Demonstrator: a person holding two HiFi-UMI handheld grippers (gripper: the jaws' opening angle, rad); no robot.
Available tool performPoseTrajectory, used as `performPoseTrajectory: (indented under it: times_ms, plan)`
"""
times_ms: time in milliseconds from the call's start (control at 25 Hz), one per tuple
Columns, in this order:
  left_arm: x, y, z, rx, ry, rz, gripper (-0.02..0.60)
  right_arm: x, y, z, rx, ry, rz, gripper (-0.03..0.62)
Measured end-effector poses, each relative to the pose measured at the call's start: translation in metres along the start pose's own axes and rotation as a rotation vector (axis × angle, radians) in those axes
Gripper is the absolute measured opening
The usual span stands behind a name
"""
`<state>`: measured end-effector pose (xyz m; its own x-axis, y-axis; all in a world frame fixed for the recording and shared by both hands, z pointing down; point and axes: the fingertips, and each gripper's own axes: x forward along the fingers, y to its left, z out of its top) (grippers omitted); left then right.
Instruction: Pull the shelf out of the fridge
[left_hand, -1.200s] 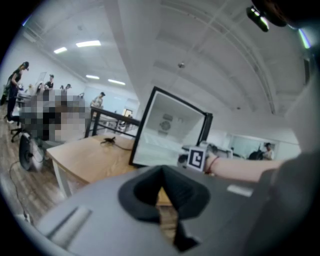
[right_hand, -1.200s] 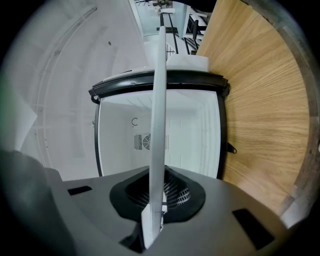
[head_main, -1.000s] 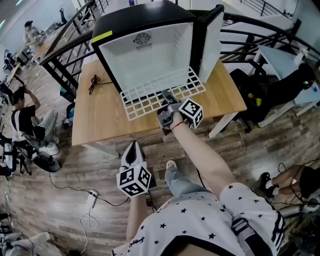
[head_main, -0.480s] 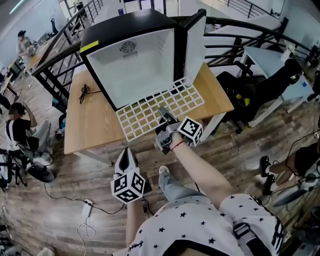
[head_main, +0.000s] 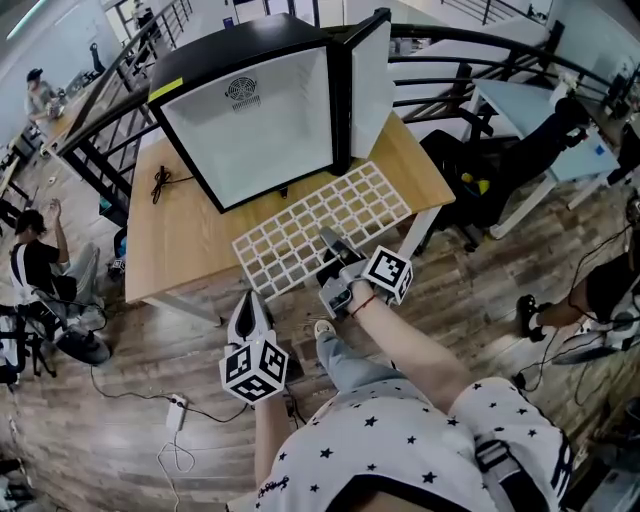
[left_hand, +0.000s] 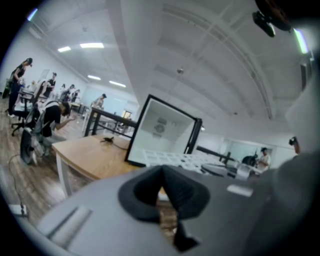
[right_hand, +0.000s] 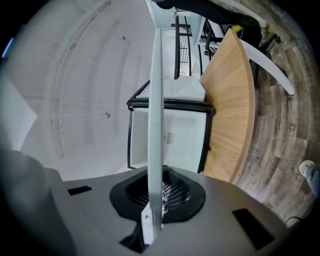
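The white wire shelf (head_main: 320, 228) is out of the black mini fridge (head_main: 250, 115) and hangs over the wooden table's front edge. My right gripper (head_main: 330, 243) is shut on the shelf's near edge. In the right gripper view the shelf (right_hand: 155, 120) runs edge-on as a thin white strip between the jaws, with the fridge (right_hand: 170, 132) behind it. My left gripper (head_main: 250, 312) hangs below the table edge, jaws together and holding nothing. The left gripper view shows the fridge (left_hand: 162, 131) and the shelf (left_hand: 177, 159) beyond its shut jaws.
The fridge door (head_main: 370, 75) stands open at the right. The wooden table (head_main: 170, 240) carries a black cable (head_main: 160, 183) at its left. Black railings (head_main: 100, 130) run behind. A person (head_main: 35, 260) sits at far left, and cables (head_main: 175, 415) lie on the floor.
The right gripper has drawn the shelf back toward me, from halfway inside the fridge to fully out over the table's edge. The left gripper has stayed low beside me.
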<state>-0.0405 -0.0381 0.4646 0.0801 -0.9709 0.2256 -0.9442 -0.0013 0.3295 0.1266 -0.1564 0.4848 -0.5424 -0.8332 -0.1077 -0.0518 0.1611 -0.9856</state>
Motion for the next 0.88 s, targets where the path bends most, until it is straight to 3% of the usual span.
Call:
performPoseTrajectory:
  times_ms: [880]
  plan:
    - [-0.025, -0.018, 0.002, 0.029, -0.01, 0.009, 0.008, -0.049, 0.003, -0.013, 0.02, 0.02, 0.021, 0.038]
